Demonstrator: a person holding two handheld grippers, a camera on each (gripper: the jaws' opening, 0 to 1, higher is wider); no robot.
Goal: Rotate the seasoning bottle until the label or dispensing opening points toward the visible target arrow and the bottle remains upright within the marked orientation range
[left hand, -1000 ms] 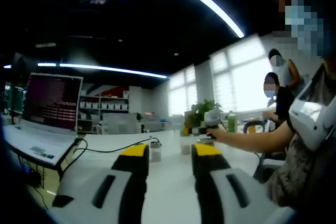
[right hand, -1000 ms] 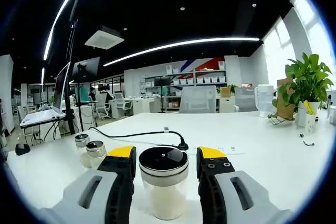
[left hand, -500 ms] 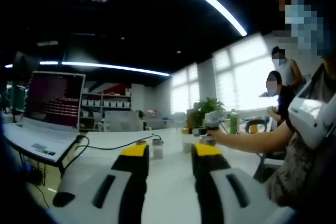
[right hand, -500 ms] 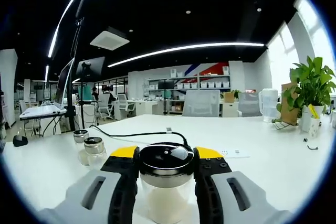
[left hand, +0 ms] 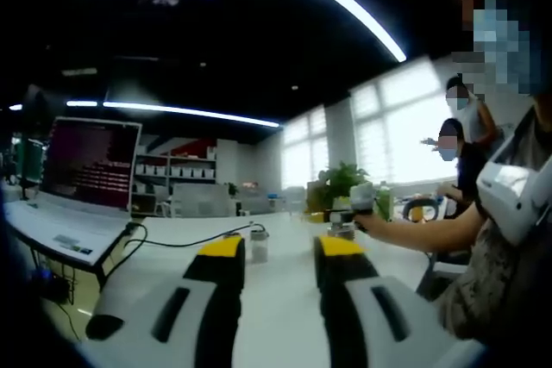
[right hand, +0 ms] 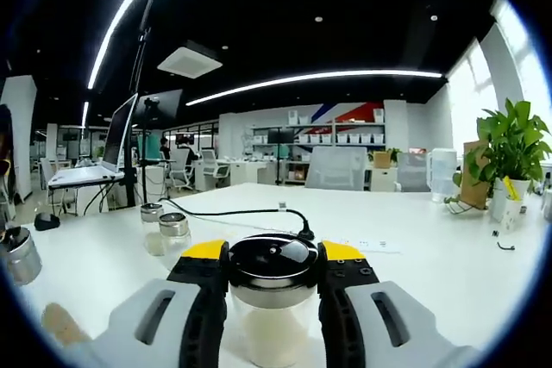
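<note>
Left gripper view: our left gripper (left hand: 278, 252) hovers low over the white surface (left hand: 285, 316), jaws spread with nothing between them. Beyond it, a small jar (left hand: 256, 246) stands near a black cable (left hand: 185, 243); a laptop (left hand: 82, 180) sits at the left. The right gripper (left hand: 358, 200) shows in a person's hand, at a bottle on the surface.

Right gripper view: our right gripper (right hand: 274, 258) pinches the seasoning bottle (right hand: 272, 295) — black lid, pale powder inside — upright on the surface. Two small shakers (right hand: 166, 234) stand together to the left; a potted plant (right hand: 511, 157) stands far right. We cannot make out a label or an arrow.
</note>
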